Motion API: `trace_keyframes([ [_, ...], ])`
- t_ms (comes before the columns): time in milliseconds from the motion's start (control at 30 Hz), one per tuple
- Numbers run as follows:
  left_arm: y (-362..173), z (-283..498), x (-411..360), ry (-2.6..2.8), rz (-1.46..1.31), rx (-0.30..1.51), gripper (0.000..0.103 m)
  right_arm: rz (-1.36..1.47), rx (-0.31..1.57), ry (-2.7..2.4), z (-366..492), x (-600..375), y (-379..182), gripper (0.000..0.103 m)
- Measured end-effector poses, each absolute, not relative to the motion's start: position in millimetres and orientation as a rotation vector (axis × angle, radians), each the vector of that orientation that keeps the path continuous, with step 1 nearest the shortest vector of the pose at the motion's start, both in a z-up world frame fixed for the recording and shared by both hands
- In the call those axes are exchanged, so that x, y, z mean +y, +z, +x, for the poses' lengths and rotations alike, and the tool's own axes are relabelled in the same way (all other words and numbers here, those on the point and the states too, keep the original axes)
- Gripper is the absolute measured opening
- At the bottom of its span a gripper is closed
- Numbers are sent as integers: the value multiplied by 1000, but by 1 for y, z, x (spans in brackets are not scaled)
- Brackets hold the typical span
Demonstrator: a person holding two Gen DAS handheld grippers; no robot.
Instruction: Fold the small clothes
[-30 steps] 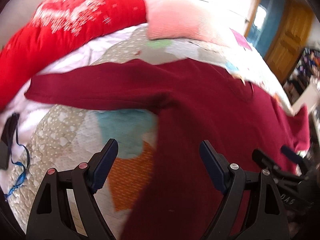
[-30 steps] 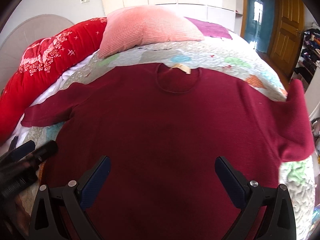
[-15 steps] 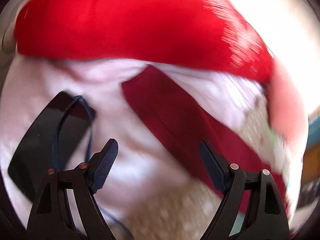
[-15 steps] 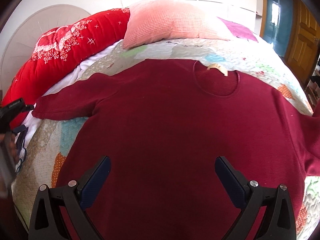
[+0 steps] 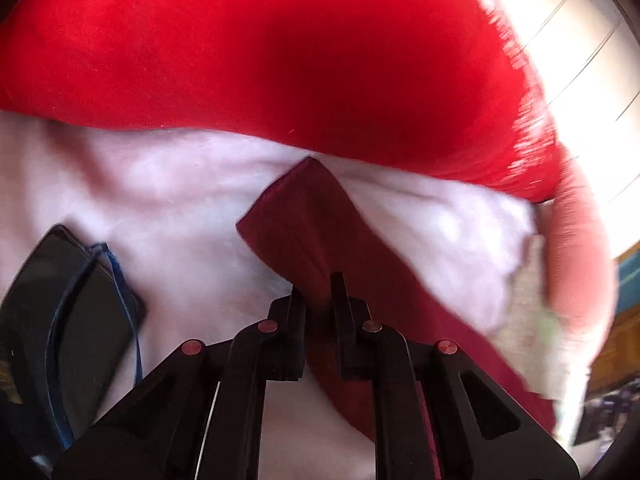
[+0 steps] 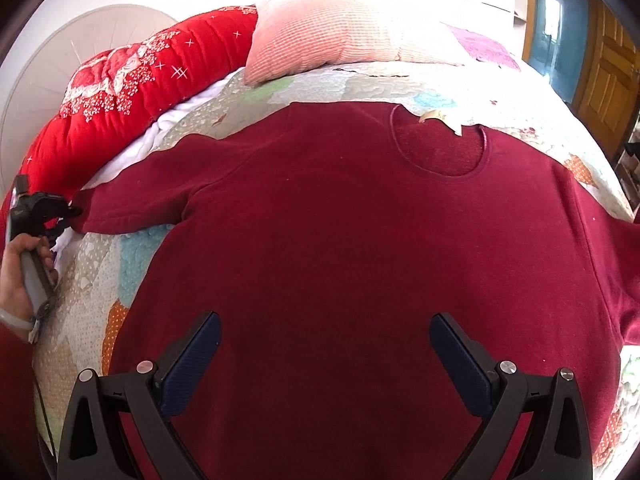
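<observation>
My left hand-held gripper, spread wide a moment ago, now pinches the sweater sleeve cuff, ready to fold inward; my right hand-held gripper hovers spread above the body.

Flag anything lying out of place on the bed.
A dark flat case with a blue cord lies on the white sheet, beside the sweater's sleeve. The sweater itself lies flat, with nothing askew.

The sweater was plain maroon; the quilt pale patchwork with dotted patches; the duvet red with white flowers; the pillow pink ribbed.
</observation>
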State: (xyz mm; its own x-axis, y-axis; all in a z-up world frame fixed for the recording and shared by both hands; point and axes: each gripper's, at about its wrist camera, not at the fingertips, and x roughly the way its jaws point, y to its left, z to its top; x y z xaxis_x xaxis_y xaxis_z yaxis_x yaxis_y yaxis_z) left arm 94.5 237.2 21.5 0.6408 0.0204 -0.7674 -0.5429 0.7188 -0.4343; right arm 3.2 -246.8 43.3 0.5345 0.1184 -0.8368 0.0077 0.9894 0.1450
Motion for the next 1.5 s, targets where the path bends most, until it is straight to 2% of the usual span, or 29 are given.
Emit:
trace_keyframes([
  [200, 109, 65, 149, 77, -574, 671, 7, 174, 990, 49, -1, -263, 48, 103],
  [400, 167, 52, -17, -309, -415, 640, 7, 221, 935, -13, -15, -300, 67, 103],
  [500, 161, 50, -103, -445, -329, 685, 7, 244, 915, -69, -24, -328, 74, 103],
  [633, 114, 49, -205, -566, -240, 807, 7, 296, 899, -160, -37, -371, 77, 103],
  [733, 72, 57, -248, -630, -169, 921, 8, 344, 905, -214, -46, -400, 74, 103],
  [800, 59, 52, -256, -625, -137, 981, 13, 374, 911, -238, -49, -414, 70, 103],
  [900, 67, 44, -240, -624, -135, 966, 28, 405, 901, -234, -49, -427, 68, 103],
  [967, 85, 32, -219, -603, -124, 909, 53, 427, 892, -213, -45, -429, 68, 103],
  [1067, 105, 17, -175, -568, -121, 817, 69, 471, 863, -145, -27, -427, 70, 103],
  [1167, 104, 25, -141, -436, -85, 787, 71, 453, 869, -113, -3, -420, 65, 103],
  [1267, 92, 36, -100, -305, -97, 802, 71, 370, 950, -150, 23, -410, 46, 103],
  [1333, 81, 45, -77, -240, -141, 836, 71, 287, 958, -177, 36, -403, 37, 97],
  [1367, 77, 47, -69, -223, -165, 844, 71, 251, 949, -181, 38, -401, 36, 82],
  [1400, 75, 48, -64, -208, -180, 849, 71, 209, 935, -177, 43, -398, 35, 42],
  [1433, 72, 51, -60, -189, -194, 854, 71, 200, 927, -149, 46, -397, 35, 23],
  [1500, 72, 52, -58, -171, -213, 855, 71, 216, 924, -105, 51, -396, 37, 9],
])
